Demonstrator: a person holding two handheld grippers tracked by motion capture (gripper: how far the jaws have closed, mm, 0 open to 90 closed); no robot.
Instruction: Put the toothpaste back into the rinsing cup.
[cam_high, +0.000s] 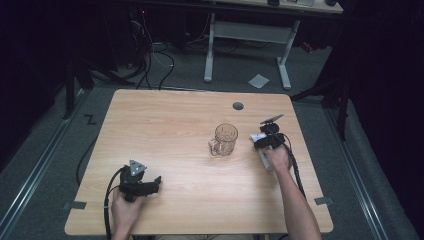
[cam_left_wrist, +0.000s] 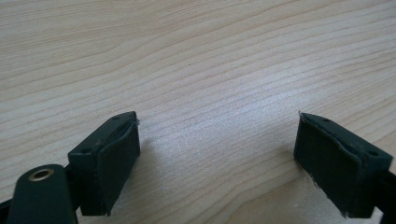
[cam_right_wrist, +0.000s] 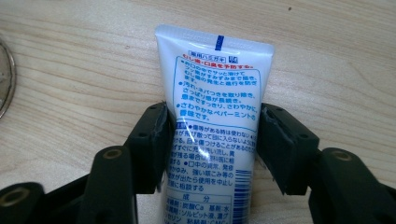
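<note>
The wooden table (cam_high: 165, 125) lies under everything I do. On it, near the centre and a little toward two o'clock, stands a clear glass mug (cam_high: 223, 139), upright, handle toward my side. At three o'clock from the mug, just beside it, sits my right gripper (cam_right_wrist: 212, 130) with a white toothpaste tube (cam_right_wrist: 212, 116) lying flat on the wood between its jaws — crimped end pointing away from me, blue and red print facing up. Those jaws stand about half open, both pads set against the tube's sides; the left pad (cam_right_wrist: 161, 140) clearly touches it. At seven o'clock from the mug, well apart, my left gripper (cam_left_wrist: 217, 158) rests low over bare wood — jaws spread wide, nothing between them.
</note>
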